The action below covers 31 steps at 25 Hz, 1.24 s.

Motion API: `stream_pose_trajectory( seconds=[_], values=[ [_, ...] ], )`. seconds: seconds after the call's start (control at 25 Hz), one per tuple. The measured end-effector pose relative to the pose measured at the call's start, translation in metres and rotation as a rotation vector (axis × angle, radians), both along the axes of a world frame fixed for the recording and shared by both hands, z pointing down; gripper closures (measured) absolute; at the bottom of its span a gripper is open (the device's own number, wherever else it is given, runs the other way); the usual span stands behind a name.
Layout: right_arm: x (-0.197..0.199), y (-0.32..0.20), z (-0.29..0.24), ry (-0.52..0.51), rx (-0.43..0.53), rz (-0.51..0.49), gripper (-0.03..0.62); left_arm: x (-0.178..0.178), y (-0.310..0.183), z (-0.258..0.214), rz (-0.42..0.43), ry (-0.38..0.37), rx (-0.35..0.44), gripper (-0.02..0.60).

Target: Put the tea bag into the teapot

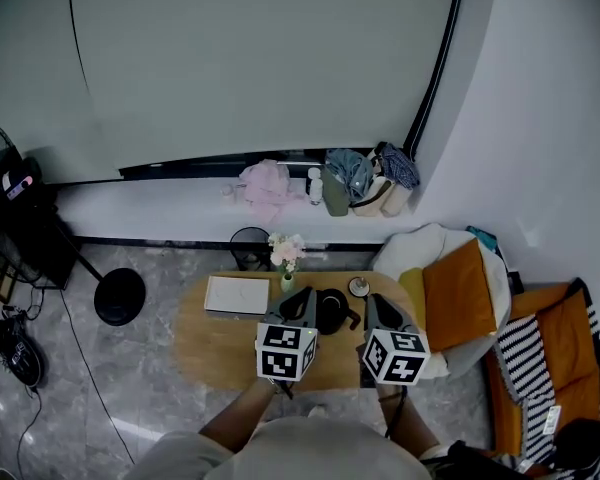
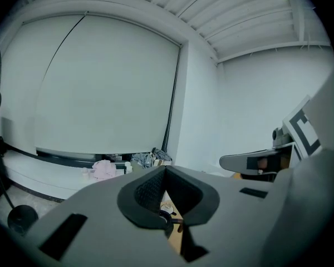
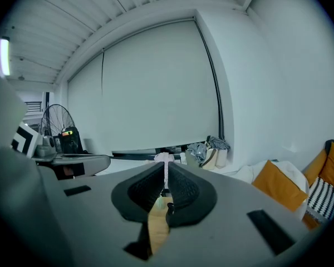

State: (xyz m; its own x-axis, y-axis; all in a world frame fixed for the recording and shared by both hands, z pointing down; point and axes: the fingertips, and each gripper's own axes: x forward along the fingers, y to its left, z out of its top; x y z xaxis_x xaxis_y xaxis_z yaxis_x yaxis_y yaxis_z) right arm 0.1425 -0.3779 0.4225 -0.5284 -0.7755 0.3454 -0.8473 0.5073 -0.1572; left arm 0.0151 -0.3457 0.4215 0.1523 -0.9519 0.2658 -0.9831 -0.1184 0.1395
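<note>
My left gripper (image 2: 165, 170): jaws together, empty. My right gripper (image 3: 166, 166): likewise. Round black teapot (image 1: 332, 310): between them, on oval wooden table (image 1: 210, 343). Step, I judge: start. Next: find tea bag, unseen here.

No legible text, brand or number anywhere. Marker cubes (image 1: 285, 352) on left gripper (image 1: 302, 303) and right gripper (image 1: 372, 308): black-white square codes only, no letters. White flat box (image 1: 237, 294) on table (image 1: 215, 348): top blank. Fan's lit panel (image 3: 69, 132): too small to read.
</note>
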Motion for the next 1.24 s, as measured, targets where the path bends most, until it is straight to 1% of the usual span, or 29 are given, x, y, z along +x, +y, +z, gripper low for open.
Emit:
stream_pose_trajectory(
  seconds=[0.16,0.24,0.84,1.24],
  values=[
    [0.002,0.0,0.001,0.0,-0.004,0.001,0.549,0.0,0.0,0.001,0.003,-0.011,-0.002,0.574],
    [0.003,-0.001,0.001,0.005,-0.003,0.005,0.56,-0.001,-0.001,0.001,0.001,-0.012,-0.004,0.574],
    [0.013,-0.003,0.004,0.002,-0.015,0.035,0.56,-0.002,-0.002,0.007,-0.015,-0.001,-0.009,0.574],
    [0.017,-0.001,0.01,0.013,-0.032,0.066,0.56,-0.008,0.003,0.011,-0.029,-0.001,-0.017,0.574]
  ],
)
